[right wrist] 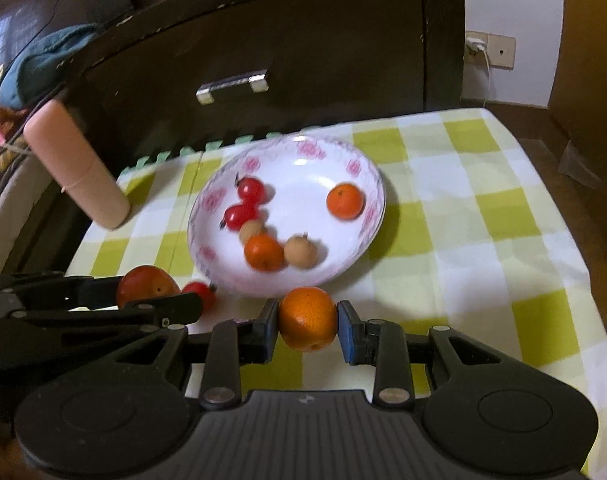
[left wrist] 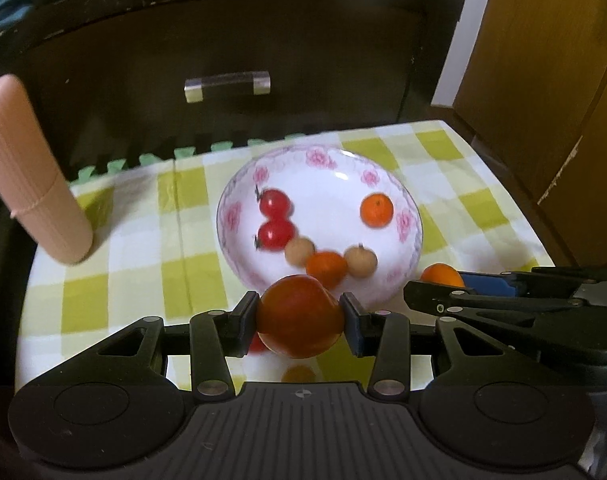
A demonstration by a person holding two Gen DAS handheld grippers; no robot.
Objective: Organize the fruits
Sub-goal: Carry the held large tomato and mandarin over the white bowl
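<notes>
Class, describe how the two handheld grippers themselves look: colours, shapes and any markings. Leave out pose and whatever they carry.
Both the left gripper and the right gripper are matte black. Each has a ribbed centre plate bearing a small round crosshair mark, flanked by two round discs. Angular linkage arms with silver pivot pins lead to two flat fingers with blue pads. No cables, sleeves or hands show.

Bowls: one [right wrist: 223, 276]
Cherry tomatoes: three, two in the bowl [right wrist: 250, 190]
Oranges: three [right wrist: 308, 318]
Longans: two [right wrist: 300, 252]
Large red fruit: one [left wrist: 299, 316]
Pink cylinders: one [right wrist: 75, 166]
</notes>
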